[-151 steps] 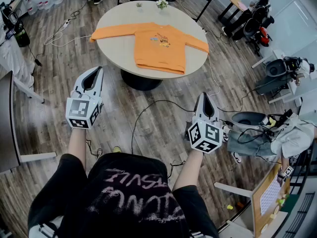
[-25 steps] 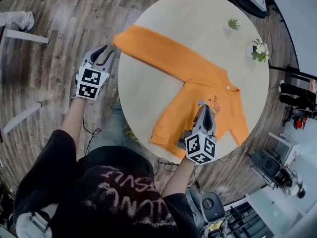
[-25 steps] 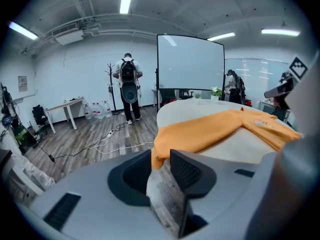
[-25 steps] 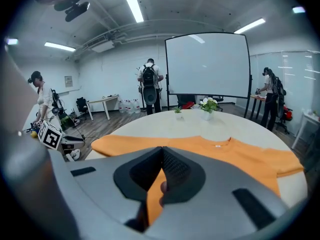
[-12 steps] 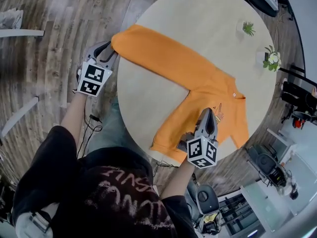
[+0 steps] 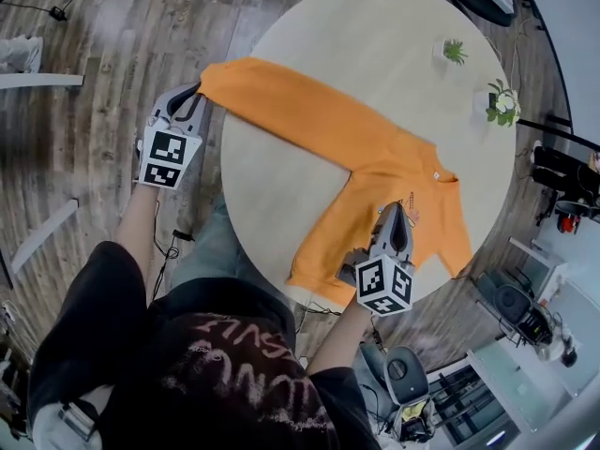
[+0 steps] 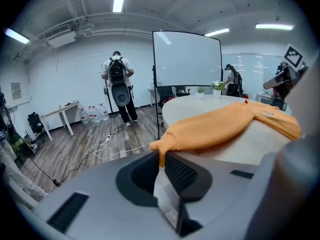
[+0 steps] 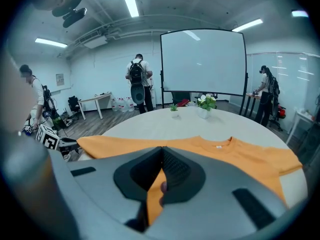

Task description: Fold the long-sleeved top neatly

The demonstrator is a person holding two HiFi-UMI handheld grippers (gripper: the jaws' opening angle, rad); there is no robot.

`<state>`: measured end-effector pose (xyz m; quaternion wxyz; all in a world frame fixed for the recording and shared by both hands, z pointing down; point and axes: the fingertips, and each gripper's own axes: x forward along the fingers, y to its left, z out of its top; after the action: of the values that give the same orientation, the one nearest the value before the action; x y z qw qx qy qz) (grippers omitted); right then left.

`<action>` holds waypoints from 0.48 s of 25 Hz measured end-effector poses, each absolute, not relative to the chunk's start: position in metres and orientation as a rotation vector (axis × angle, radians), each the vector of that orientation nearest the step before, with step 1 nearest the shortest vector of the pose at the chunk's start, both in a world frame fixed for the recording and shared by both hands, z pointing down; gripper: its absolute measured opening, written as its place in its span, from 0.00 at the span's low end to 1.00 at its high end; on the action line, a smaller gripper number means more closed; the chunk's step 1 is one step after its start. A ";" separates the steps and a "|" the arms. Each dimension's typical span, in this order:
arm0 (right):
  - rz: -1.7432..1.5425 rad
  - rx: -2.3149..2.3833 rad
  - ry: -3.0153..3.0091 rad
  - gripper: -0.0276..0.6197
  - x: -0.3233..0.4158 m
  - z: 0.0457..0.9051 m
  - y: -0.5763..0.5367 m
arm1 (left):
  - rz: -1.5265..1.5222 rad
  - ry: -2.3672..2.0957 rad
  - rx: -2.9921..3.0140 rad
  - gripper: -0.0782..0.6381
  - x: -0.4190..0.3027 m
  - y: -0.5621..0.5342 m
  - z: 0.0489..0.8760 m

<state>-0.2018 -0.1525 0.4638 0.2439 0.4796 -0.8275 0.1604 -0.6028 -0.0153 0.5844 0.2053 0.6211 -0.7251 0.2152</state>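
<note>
Orange long-sleeved top point(image 6: 384, 162) lies spread on the round bench point(image 6: 375, 45), gripped at two points.
The left gripper point(image 6: 190, 99) is at the bench edge; its fingers point(image 7: 184, 173) have just been closing and now pinch the sleeve cuff point(image 7: 167, 140), likely to carry the sleeve inward. The right gripper point(image 6: 395, 212) is clamped tight on the top's front fabric, apparently anchoring it.

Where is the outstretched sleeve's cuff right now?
Head view, upper left: the cuff hangs past the round table's left edge, in the left gripper, whose jaws have just been closing on it.
</note>
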 end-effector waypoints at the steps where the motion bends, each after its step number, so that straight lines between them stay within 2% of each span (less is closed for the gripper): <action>1: 0.440 1.319 -2.264 0.05 -0.200 0.460 -0.152 | 0.603 -2.031 1.733 0.17 -0.605 -0.015 0.578; 12: 0.461 1.490 -2.269 0.05 -0.136 0.428 -0.139 | 0.542 -2.170 1.741 0.16 -0.610 -0.032 0.511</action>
<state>-0.1364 -0.1393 0.4278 0.1928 0.5311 -0.8086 0.1642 -0.6102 -0.0321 0.5105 0.1530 0.6069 -0.7567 0.1891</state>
